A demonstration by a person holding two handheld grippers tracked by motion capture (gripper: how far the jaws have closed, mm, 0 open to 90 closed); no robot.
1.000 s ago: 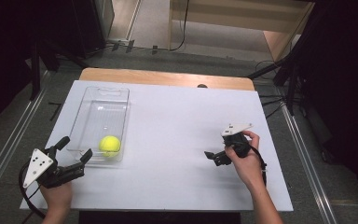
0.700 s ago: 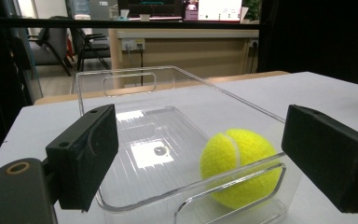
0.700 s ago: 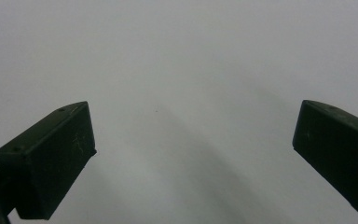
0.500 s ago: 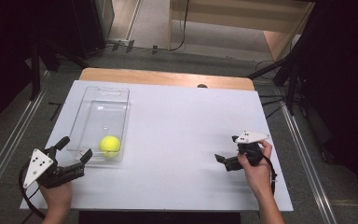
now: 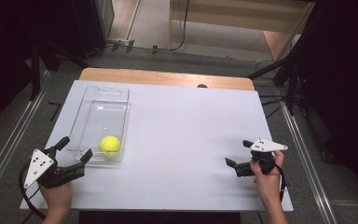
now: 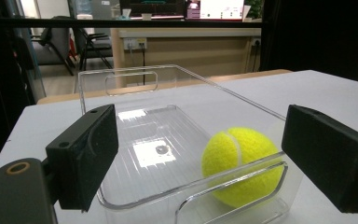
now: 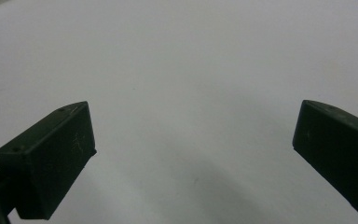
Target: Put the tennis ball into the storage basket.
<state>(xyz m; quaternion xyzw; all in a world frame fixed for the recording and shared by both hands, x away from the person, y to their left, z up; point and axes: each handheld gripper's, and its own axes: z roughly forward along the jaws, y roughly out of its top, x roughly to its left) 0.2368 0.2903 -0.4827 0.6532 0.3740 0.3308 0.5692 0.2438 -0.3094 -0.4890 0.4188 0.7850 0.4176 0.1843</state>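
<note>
no writing we can read. lower left of the high view, our left gripper (image 5: 75, 148) gapes open just short of the clear ribbed plastic bin (image 5: 103, 97); the fuzzy yellow tennis ball (image 5: 109, 144) sits in its near end. right gripper (image 5: 237, 153), lower right, spread wide above the smooth white table (image 5: 182, 126).

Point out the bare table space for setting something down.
The widest free patch lies between the clear bin and the right hand-held gripper. The bin's far end is bare too. It is crowded around the tennis ball and the left hand-held gripper.
</note>
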